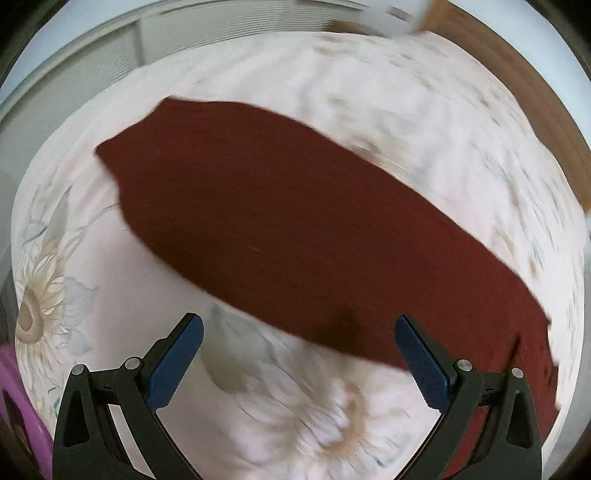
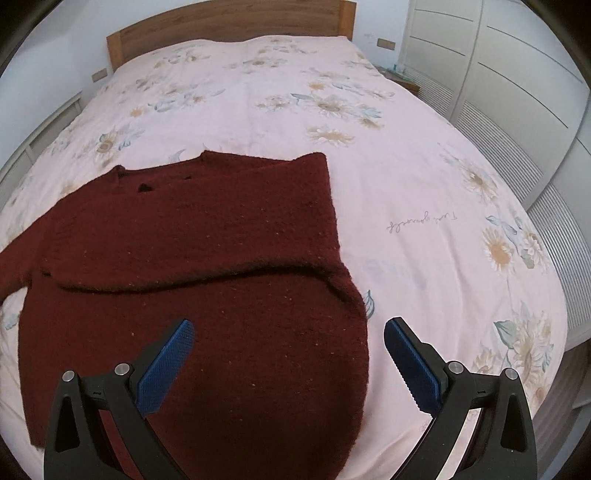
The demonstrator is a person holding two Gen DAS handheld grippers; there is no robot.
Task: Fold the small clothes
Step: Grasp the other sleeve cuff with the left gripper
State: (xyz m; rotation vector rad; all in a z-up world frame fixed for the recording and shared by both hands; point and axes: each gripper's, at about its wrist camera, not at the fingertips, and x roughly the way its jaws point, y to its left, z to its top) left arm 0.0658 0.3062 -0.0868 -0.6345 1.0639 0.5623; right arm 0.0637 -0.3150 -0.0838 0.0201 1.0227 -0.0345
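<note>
A dark red knitted sweater (image 2: 207,266) lies flat on the pink flowered bedspread (image 2: 406,177). Its right sleeve is folded across the chest, and the left sleeve stretches off toward the left edge. My right gripper (image 2: 290,328) hovers open over the sweater's lower right hem, nothing between its blue pads (image 2: 166,369). In the blurred left wrist view the sweater (image 1: 295,236) runs diagonally from upper left to lower right. My left gripper (image 1: 299,325) stands open just above its near edge, holding nothing.
A wooden headboard (image 2: 229,22) closes the far end of the bed. White wardrobe doors (image 2: 517,92) stand along the right side. A purple object (image 1: 18,413) shows at the lower left of the left wrist view. Bare bedspread stretches beyond and right of the sweater.
</note>
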